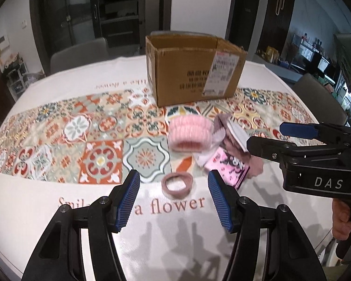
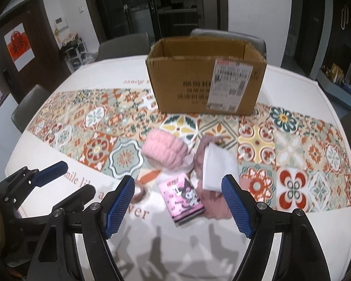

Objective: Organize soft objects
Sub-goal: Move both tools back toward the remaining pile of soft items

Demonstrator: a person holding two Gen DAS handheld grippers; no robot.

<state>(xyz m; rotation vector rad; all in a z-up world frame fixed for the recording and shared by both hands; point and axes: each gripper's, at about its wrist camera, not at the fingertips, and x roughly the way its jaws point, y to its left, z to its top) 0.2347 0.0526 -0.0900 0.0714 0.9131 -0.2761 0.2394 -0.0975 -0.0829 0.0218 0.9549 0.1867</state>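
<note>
Table [image 1: 58,210]: patterned cloth, box [image 1: 194,75] at back.
Headband [image 1: 189,135]: plush, light; pinch rim.
Hair tie [image 1: 177,185]: limp.
Left gripper [image 1: 173,201]: released, empty.
Right gripper [image 2: 178,203]: released, empty.

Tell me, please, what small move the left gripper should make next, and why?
Probably lower the left gripper onto the pink hair tie: its fingers are open and empty, the tie lies flat just ahead between them, and the cardboard box stands open behind.

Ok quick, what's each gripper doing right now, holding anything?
Left gripper: open, empty, above the hair tie.
Right gripper: open, empty, above the pink packet.
</note>
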